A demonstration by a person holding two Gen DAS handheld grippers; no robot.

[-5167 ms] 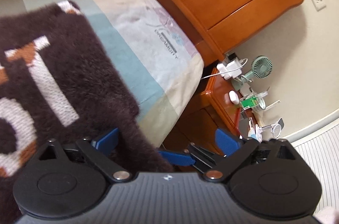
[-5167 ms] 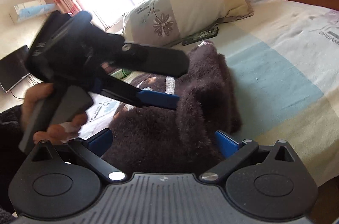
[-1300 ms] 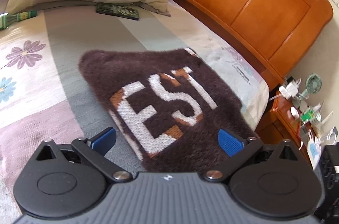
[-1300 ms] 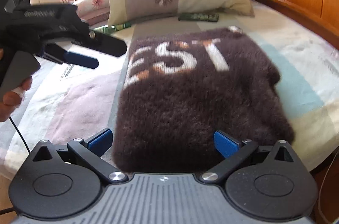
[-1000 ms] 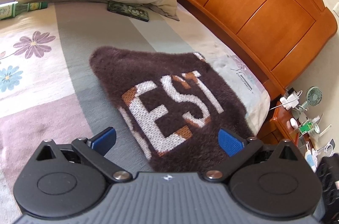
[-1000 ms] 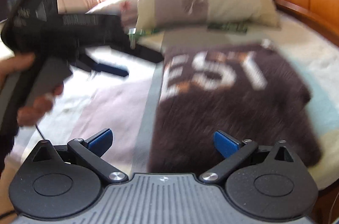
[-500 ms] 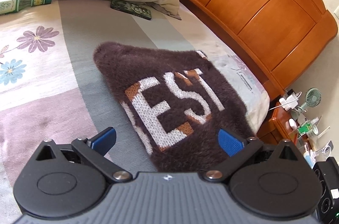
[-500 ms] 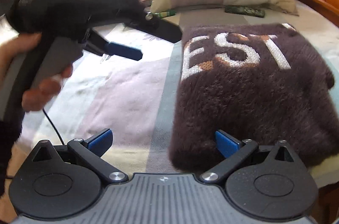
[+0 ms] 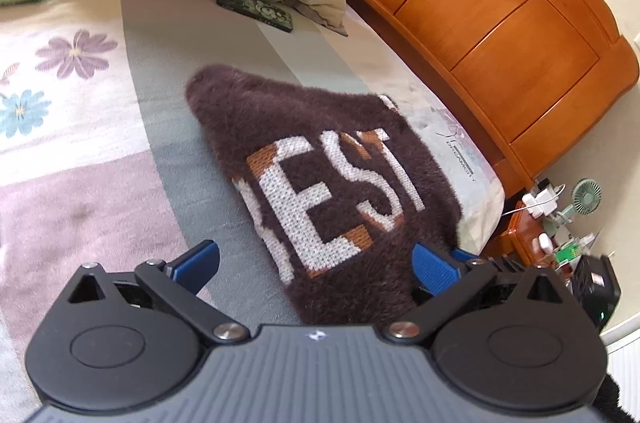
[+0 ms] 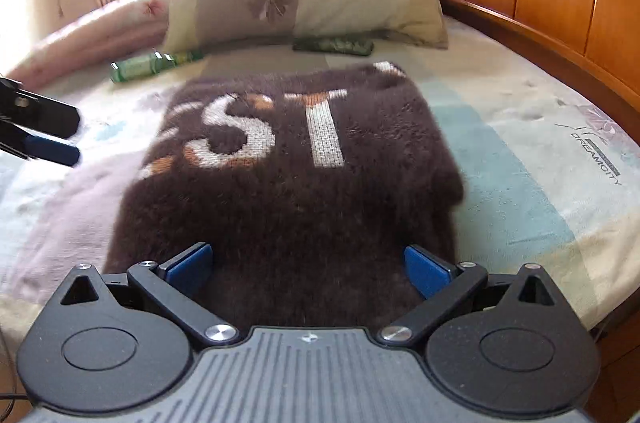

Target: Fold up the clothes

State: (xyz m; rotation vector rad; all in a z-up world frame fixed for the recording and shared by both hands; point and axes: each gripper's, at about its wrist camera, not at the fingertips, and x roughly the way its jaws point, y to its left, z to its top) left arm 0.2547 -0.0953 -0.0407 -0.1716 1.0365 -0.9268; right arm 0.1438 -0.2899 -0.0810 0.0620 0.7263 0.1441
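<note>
Both tongs are showing the same build. The left tongs (image 9: 316, 261) are wearing a dark grey ribbed cover with a small white mark at its front edge, flanked by two round black housings, each topped by a triangular cut-out. Black link arms are running forward from silver rivets to blue fingers (image 9: 432, 269). The right tongs (image 10: 308, 263) are showing matching blue fingers (image 10: 424, 271), silver rivets and small screws at the arm joints. A thin black cable is trailing at the lower left edge of the right view.

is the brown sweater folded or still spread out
Folded: the brown sweater lies as a compact rectangle on the bed, no sleeves sticking out, lettering on top.
</note>
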